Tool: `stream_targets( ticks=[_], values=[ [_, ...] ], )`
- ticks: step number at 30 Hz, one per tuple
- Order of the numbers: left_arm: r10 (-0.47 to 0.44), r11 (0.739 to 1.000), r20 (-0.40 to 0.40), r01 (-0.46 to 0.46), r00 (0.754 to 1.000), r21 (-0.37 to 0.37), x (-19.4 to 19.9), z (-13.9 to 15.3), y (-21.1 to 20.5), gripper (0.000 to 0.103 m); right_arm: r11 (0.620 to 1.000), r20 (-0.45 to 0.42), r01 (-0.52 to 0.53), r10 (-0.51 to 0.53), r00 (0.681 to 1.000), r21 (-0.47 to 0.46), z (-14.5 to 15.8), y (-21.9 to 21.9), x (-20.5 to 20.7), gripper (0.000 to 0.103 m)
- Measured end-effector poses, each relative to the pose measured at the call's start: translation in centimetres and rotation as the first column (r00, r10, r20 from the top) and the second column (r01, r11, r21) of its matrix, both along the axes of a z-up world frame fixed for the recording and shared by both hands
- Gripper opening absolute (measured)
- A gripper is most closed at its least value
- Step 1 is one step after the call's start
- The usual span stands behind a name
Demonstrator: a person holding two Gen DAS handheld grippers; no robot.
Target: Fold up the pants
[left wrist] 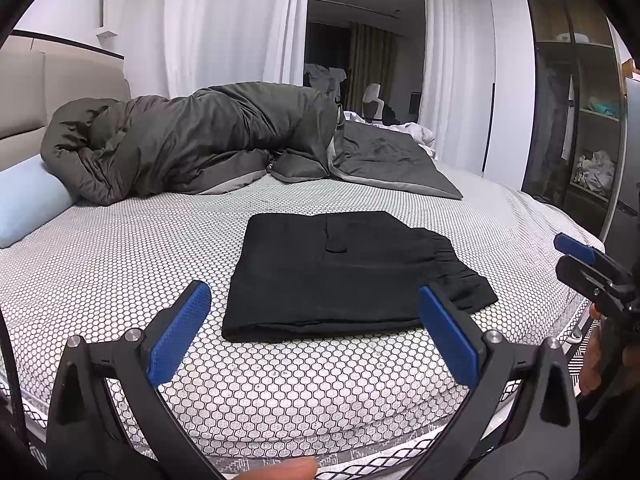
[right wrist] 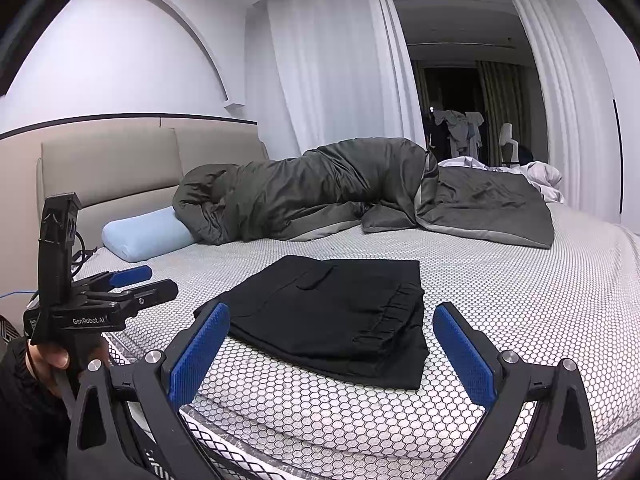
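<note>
Pants are lying folded into a compact black stack on the bed, at twelve o'clock from both grippers. Left gripper and right gripper are hovering with fingers spread wide, holding nothing. A final check is probably remaining: squaring the loose waistband edge (bunching at three o'clock). Black fabric is hiding the layers underneath.

Open mattress is seen on all sides of the folded pants; passage beyond is blocked by a bunched grey duvet and blue pillow.
</note>
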State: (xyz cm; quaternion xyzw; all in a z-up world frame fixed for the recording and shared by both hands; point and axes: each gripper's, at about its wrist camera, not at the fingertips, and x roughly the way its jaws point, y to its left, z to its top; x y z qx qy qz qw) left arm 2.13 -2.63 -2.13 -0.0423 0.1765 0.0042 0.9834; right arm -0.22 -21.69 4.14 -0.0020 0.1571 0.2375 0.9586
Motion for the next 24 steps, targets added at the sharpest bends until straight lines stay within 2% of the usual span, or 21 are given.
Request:
stream_targets(
  ticks=[24],
  values=[
    [0.006,1.000,-0.002,-0.006,1.000,0.007,0.00,0.03,-0.03,0.102,1.000,-0.004,-0.003,0.003,1.000,-0.004,-0.14,0.00,0.34,0.103]
  ],
)
